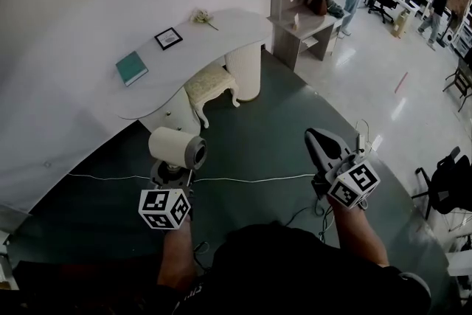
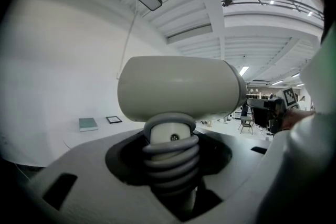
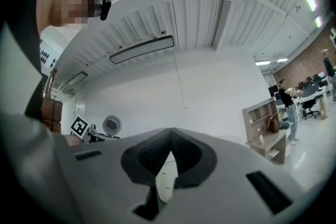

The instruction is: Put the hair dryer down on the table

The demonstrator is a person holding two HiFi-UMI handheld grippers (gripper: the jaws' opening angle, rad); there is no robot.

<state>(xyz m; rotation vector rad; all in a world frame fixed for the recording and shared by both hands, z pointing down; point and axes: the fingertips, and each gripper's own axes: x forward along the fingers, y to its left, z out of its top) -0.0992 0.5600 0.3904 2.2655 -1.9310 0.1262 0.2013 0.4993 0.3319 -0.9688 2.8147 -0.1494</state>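
Left gripper (image 2: 171,162) clenched on the ribbed handle of the hair dryer (image 1: 177,147), barrel crosswise above the jaws. Dryer is held in the air, short of the table (image 1: 221,33) and well apart from it. Right gripper (image 3: 169,153), also short of the table, jaws closed tip to tip, nothing between
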